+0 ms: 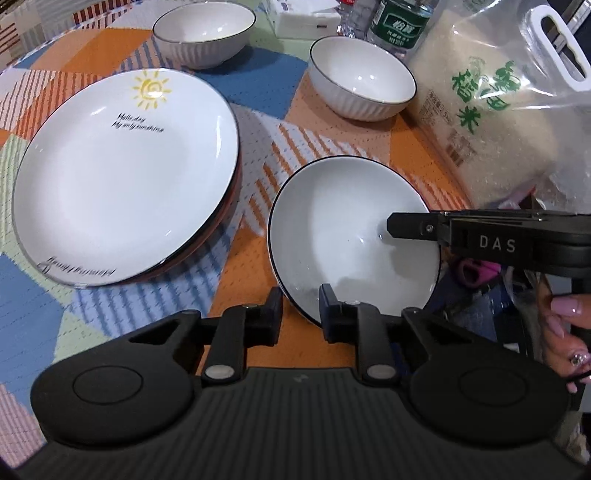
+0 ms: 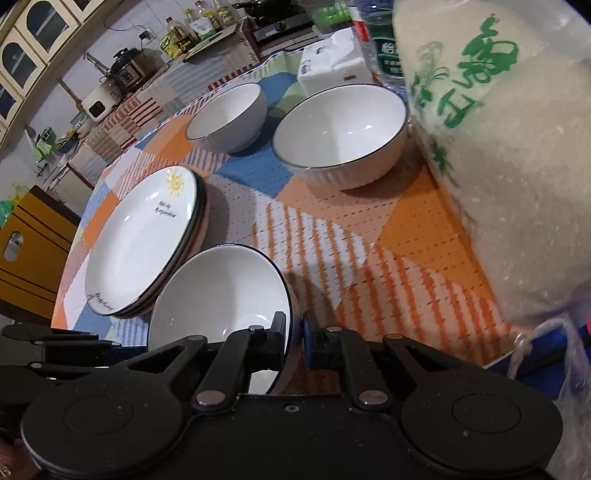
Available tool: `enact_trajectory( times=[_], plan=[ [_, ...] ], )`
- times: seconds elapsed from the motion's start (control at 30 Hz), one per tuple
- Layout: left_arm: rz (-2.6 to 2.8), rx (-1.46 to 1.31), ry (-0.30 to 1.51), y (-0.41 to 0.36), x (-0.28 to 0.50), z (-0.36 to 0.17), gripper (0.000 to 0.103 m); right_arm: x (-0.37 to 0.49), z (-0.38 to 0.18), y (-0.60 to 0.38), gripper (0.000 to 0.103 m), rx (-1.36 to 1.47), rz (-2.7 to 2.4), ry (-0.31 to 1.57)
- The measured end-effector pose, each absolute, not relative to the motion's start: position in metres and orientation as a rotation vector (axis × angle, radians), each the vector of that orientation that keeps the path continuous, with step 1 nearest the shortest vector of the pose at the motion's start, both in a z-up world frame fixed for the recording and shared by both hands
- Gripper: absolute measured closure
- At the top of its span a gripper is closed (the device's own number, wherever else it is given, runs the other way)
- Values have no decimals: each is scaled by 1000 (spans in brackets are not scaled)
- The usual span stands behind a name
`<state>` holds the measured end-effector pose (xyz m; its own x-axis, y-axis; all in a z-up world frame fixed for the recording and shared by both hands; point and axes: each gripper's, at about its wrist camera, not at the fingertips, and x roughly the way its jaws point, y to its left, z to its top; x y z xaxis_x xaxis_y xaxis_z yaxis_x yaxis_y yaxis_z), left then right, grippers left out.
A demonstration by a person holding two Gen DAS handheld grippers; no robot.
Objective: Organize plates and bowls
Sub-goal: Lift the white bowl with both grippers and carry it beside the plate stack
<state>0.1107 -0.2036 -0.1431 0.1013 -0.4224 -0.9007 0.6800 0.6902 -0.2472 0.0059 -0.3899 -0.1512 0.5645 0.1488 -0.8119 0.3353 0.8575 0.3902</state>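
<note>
A white bowl with a dark rim [image 1: 351, 236] is held tilted near the table's front edge; it also shows in the right wrist view [image 2: 218, 295]. My left gripper [image 1: 300, 314] is shut on its near rim. My right gripper [image 2: 294, 343] is shut on its right rim, and reaches in from the right in the left wrist view [image 1: 410, 227]. A stack of white plates with a sun print [image 1: 122, 177] lies to the left and shows in the right wrist view too [image 2: 144, 243]. Two more white bowls [image 1: 360, 79] [image 1: 205, 33] stand further back.
A large bag of rice [image 1: 509, 103] stands at the right, close to the held bowl. A green-labelled bottle [image 1: 400, 22] and a white tissue pack [image 1: 306, 16] are at the back. The patterned tablecloth [image 1: 258, 147] covers the table. Kitchen counters lie beyond [image 2: 129, 74].
</note>
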Motion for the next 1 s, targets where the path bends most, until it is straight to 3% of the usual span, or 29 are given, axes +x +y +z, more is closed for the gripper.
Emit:
enact_trajectory(
  times=[0.5, 1.0],
  plan=[
    [-788, 278, 1325, -135, 107, -116, 84, 11, -130, -323, 89, 504, 21, 1057],
    [-673, 304, 1361, -105, 106, -149, 84, 33, -153, -276, 89, 405, 104, 1095]
  ],
)
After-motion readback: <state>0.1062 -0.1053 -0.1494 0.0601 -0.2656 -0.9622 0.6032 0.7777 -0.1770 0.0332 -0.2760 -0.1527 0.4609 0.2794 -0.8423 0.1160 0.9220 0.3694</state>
